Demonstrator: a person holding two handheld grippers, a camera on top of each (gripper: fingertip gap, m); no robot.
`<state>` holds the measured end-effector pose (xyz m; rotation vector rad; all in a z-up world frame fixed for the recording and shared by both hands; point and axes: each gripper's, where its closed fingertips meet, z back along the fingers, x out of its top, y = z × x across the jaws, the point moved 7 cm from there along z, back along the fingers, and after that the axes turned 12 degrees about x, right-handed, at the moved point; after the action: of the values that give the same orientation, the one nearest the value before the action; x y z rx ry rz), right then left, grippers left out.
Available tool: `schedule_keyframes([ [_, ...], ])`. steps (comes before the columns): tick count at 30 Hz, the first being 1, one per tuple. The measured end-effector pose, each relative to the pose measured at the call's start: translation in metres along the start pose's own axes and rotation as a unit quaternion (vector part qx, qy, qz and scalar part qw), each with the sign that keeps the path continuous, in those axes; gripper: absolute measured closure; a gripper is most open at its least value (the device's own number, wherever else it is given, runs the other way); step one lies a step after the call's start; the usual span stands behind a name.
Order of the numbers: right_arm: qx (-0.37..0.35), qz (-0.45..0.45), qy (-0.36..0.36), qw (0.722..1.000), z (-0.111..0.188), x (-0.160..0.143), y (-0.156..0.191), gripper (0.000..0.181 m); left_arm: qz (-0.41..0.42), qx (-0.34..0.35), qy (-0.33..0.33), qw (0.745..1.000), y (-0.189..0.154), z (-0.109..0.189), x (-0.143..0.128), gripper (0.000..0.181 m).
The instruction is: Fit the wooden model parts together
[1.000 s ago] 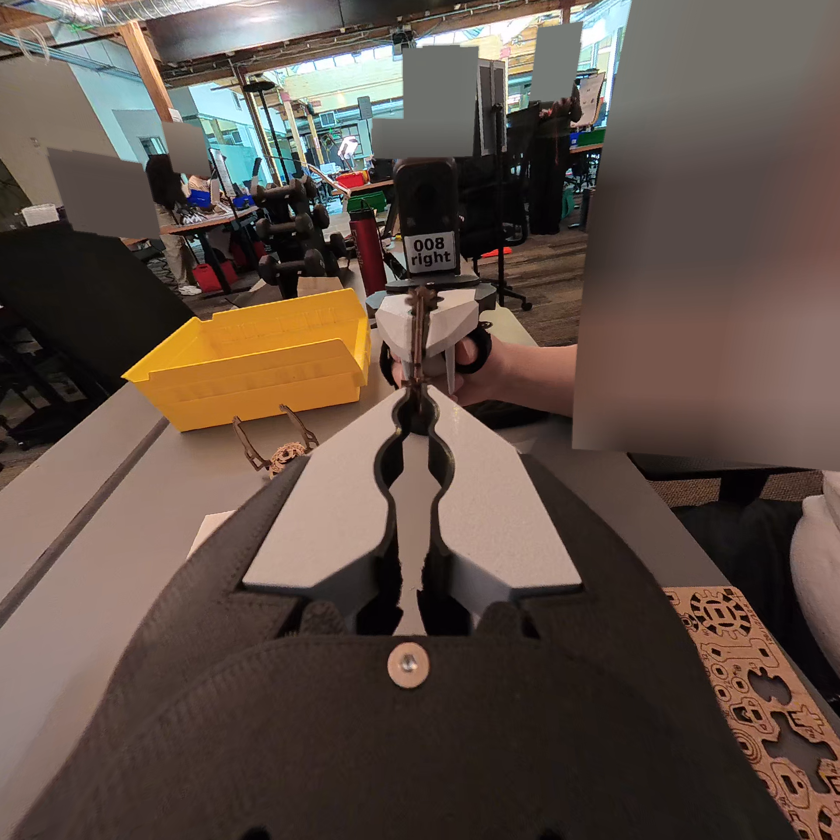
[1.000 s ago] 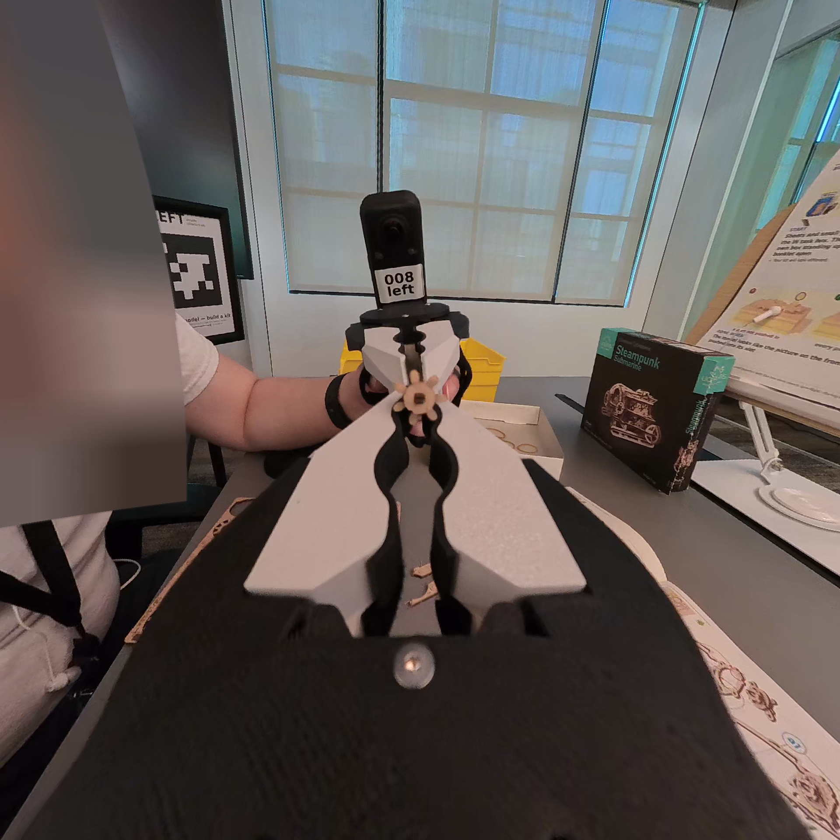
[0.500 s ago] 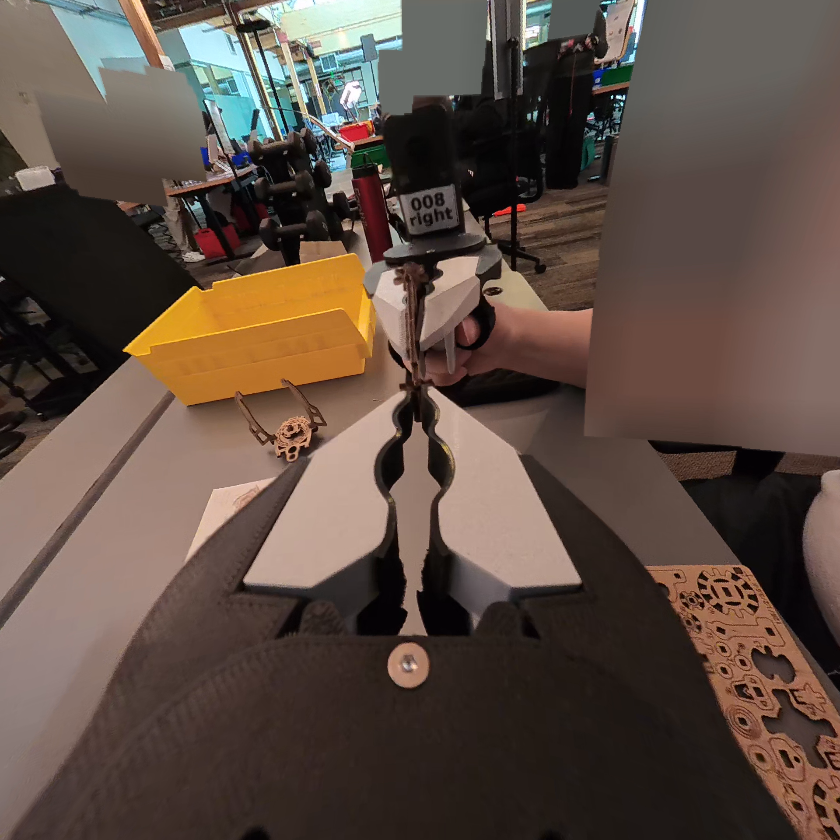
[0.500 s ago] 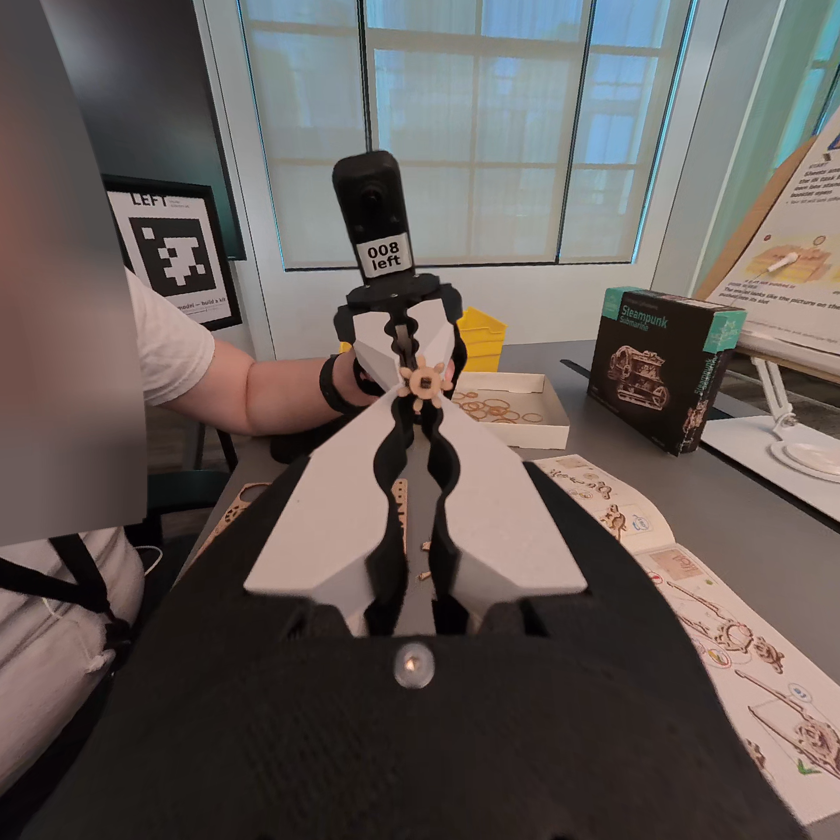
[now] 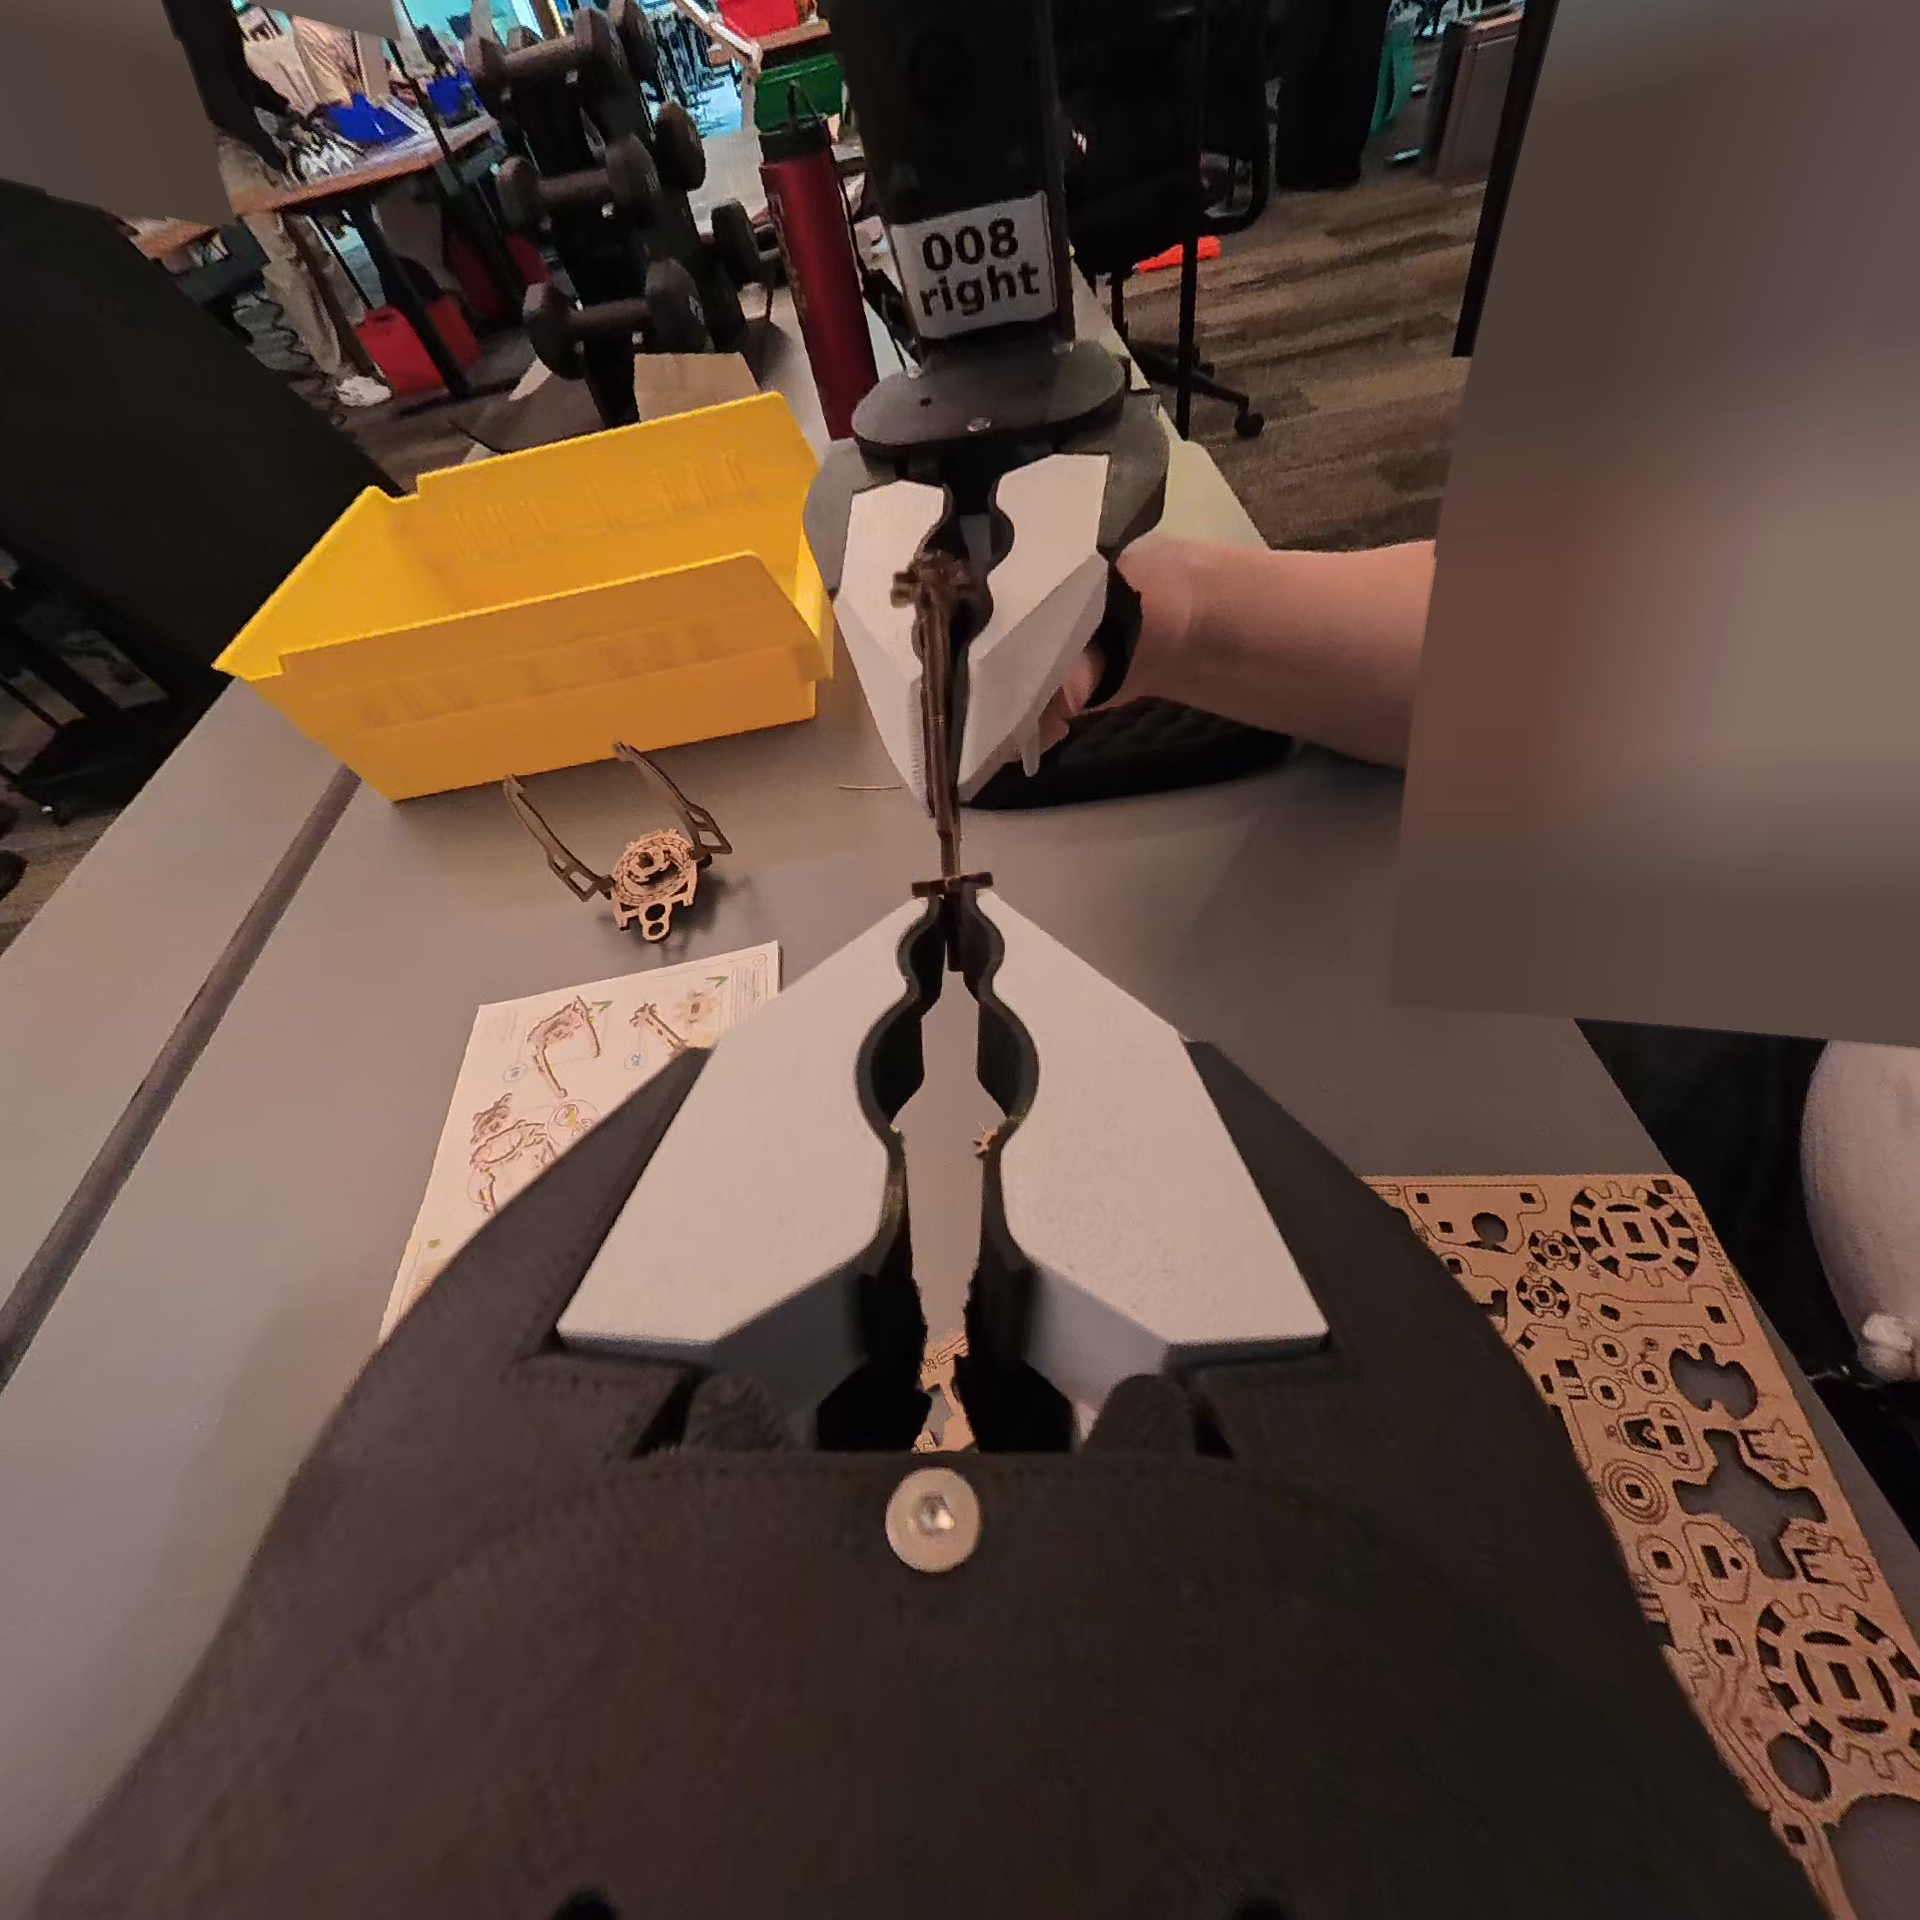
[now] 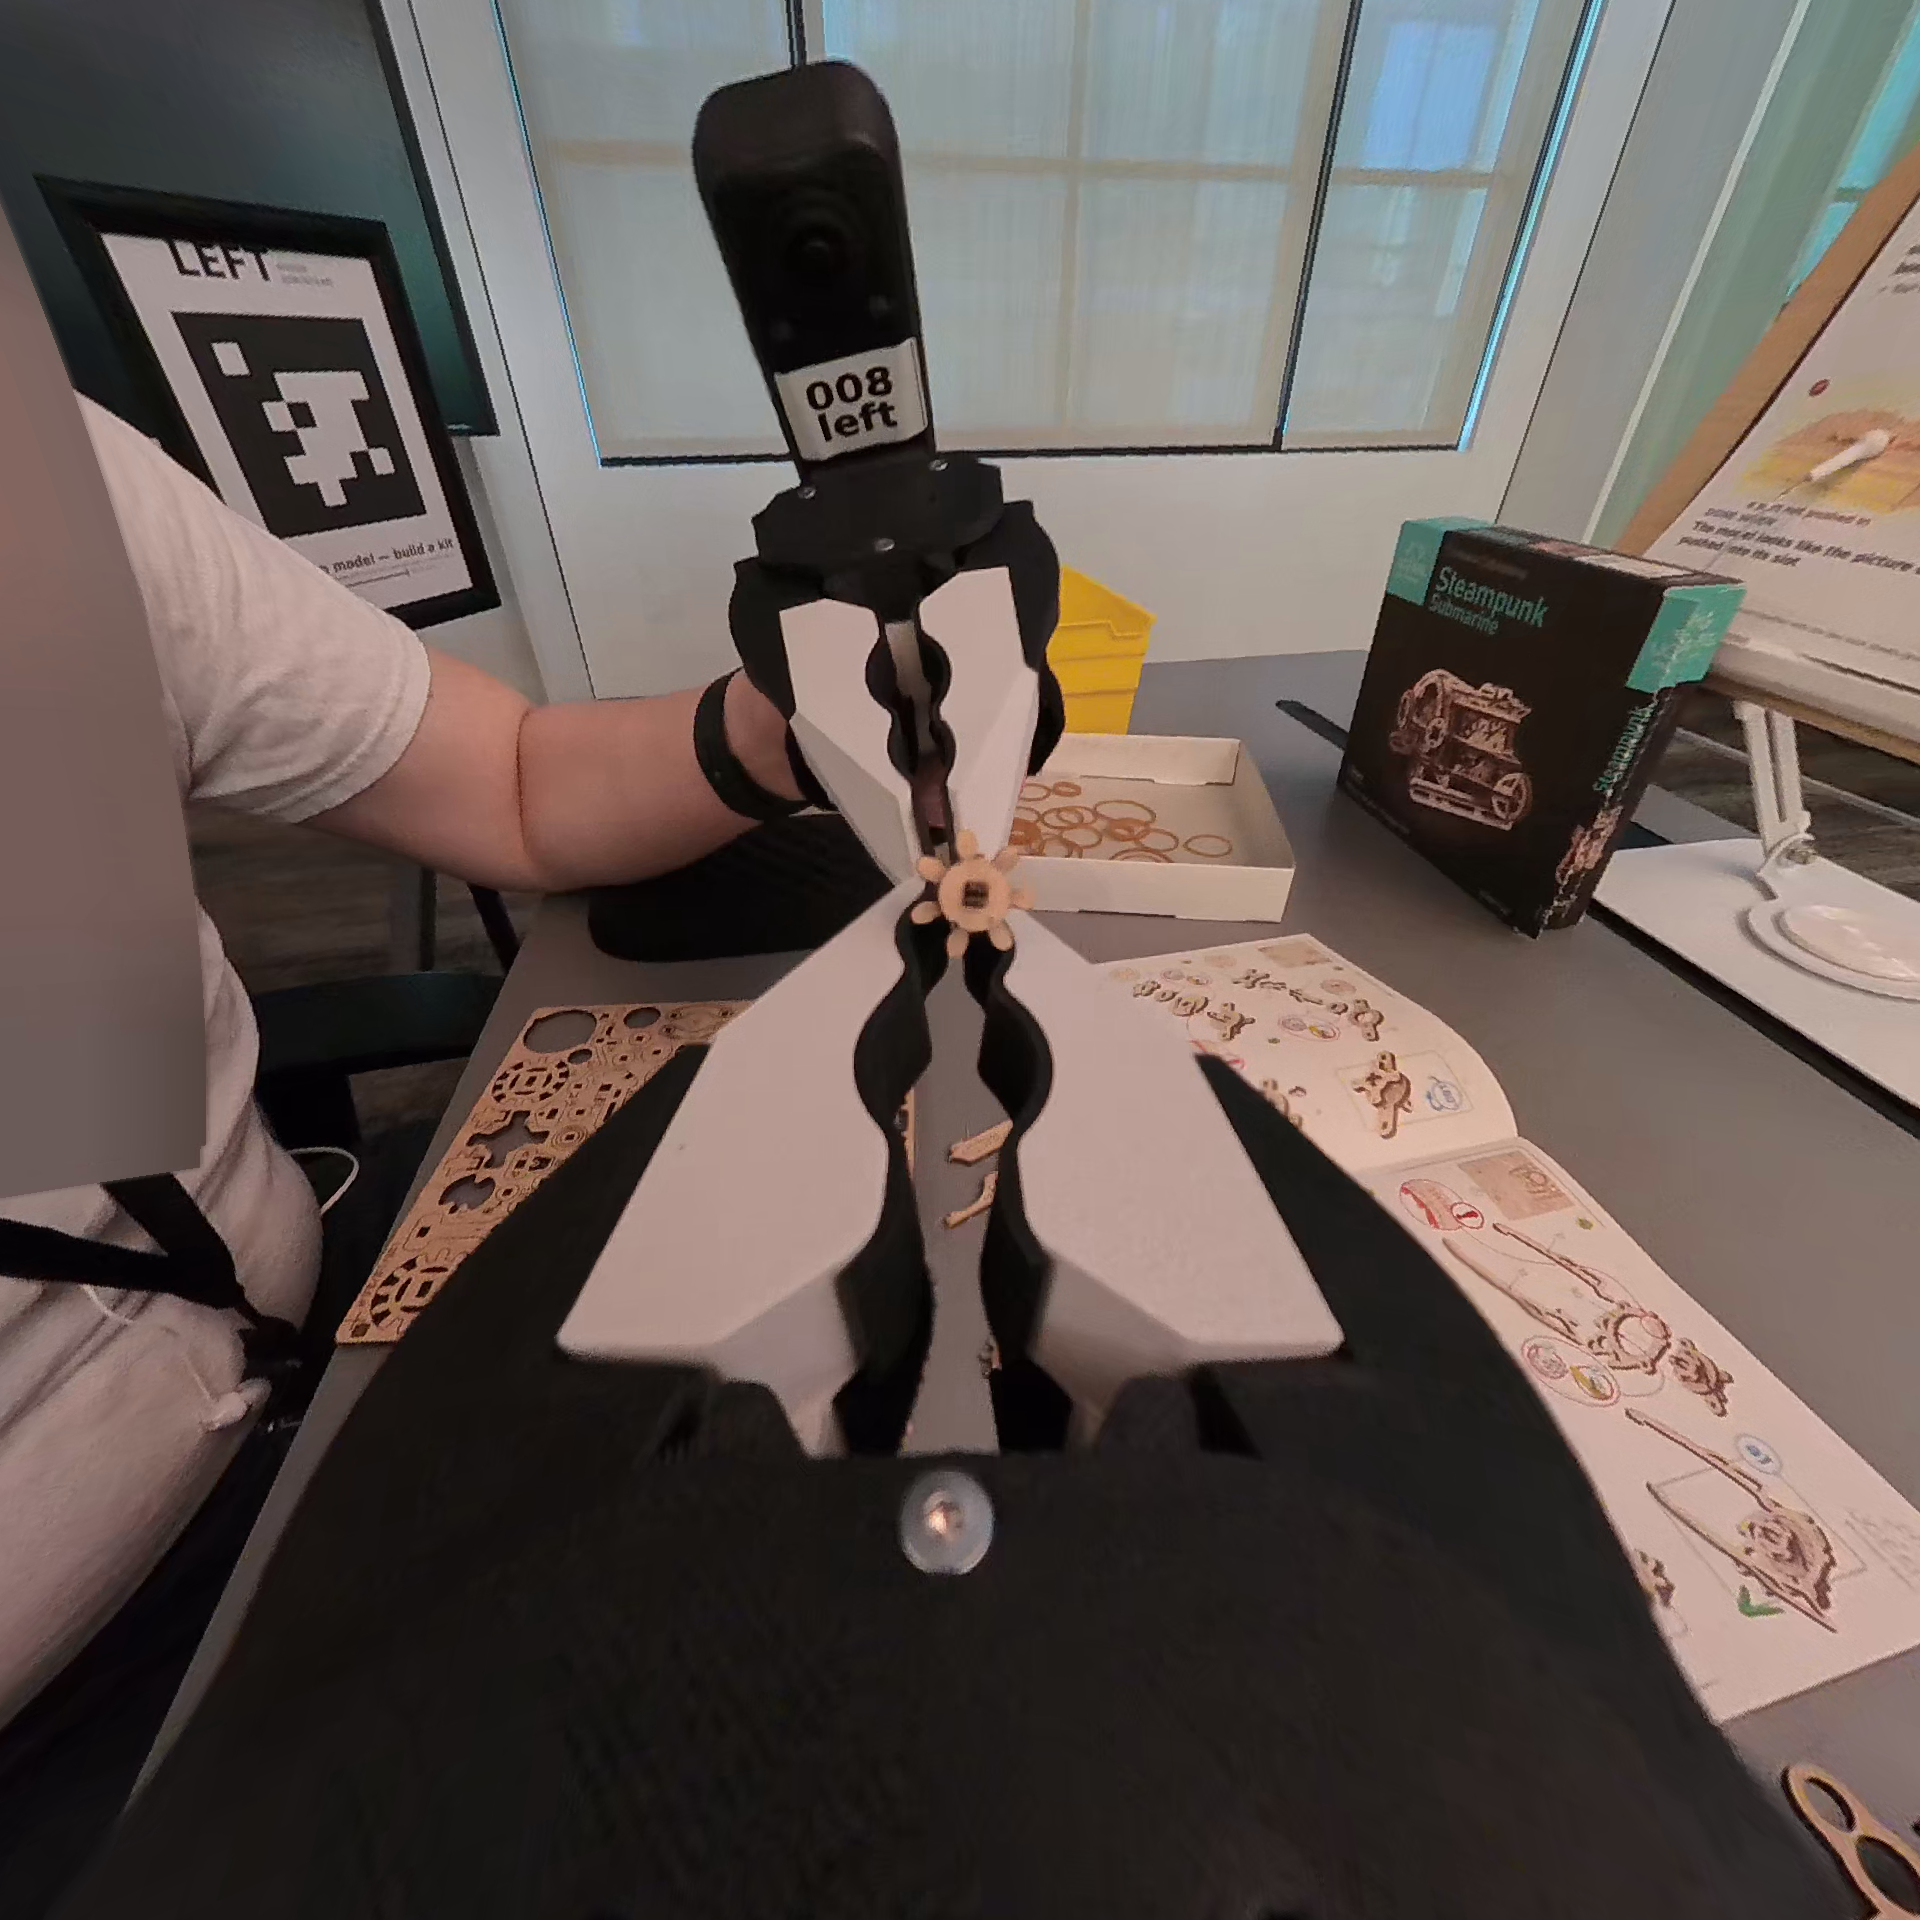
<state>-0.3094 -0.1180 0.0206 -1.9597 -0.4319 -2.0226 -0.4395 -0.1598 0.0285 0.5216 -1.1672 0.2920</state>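
Note:
My left gripper is shut on a small pale wooden gear, seen edge-on just past its tips. In the right wrist view the gear faces the camera, with a square hole in its middle, in front of the left gripper. My right gripper is shut on a long thin dark wooden strip that runs between its fingers. It faces me in the left wrist view. The strip's lower end touches the gear. Both grippers are held tip to tip above the grey table.
A yellow bin and a partly built wooden piece lie at the far left. Instruction sheets, a laser-cut plywood sheet, a white tray of rubber bands and a black kit box surround the grippers. Left tips and right tips are each some 25 cm from the partly built wooden piece.
Both grippers have tilted down toward the table and drawn closer together. The gear and the strip stay held, tip to tip.

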Motion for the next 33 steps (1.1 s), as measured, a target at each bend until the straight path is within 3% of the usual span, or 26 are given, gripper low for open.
schedule_keyframes([
  [3,-0.002,-0.029,-0.006,1.000,0.000,-0.003,-0.005,0.180,-0.012,0.015,0.009,1.000,0.002,-0.002,-0.003,0.181],
  [6,0.036,-0.078,-0.085,0.993,0.006,0.001,-0.010,0.181,0.034,0.004,-0.041,0.999,0.006,0.000,0.004,0.181],
  [13,0.043,-0.054,-0.135,0.988,0.010,0.006,-0.009,0.181,0.098,-0.005,-0.095,0.991,0.007,-0.001,0.008,0.181],
  [33,0.054,-0.045,-0.199,0.978,0.012,0.011,-0.007,0.181,0.158,0.000,-0.150,0.976,0.006,0.000,0.016,0.178],
])
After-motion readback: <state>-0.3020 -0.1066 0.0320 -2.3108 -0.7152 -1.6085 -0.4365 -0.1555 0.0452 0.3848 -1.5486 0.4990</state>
